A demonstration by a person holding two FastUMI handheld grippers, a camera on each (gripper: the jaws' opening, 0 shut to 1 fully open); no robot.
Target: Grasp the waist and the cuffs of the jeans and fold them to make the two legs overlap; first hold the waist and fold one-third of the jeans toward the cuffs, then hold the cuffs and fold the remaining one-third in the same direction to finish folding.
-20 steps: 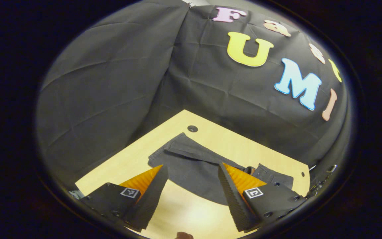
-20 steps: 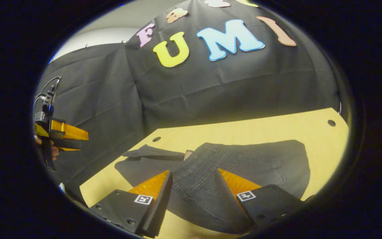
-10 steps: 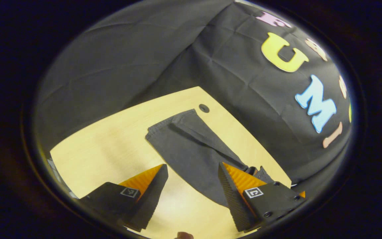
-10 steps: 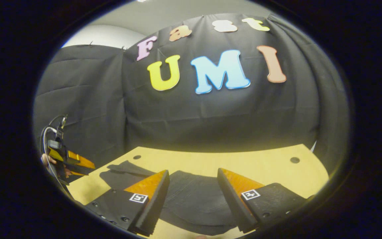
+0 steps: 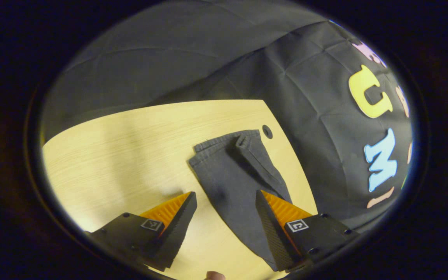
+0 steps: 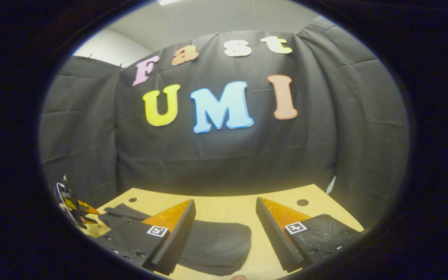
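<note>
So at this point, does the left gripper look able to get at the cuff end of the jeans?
Probably yes. The left gripper is open above the table, and the jeans' cuffs lie flat ahead of its fingers with nothing between. One cuff is folded over, so it may need to catch both layers.

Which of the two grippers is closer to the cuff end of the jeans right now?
Left. The left gripper hangs open over the leg just short of the cuffs. The right gripper is open above the jeans' other, rounded end.
</note>
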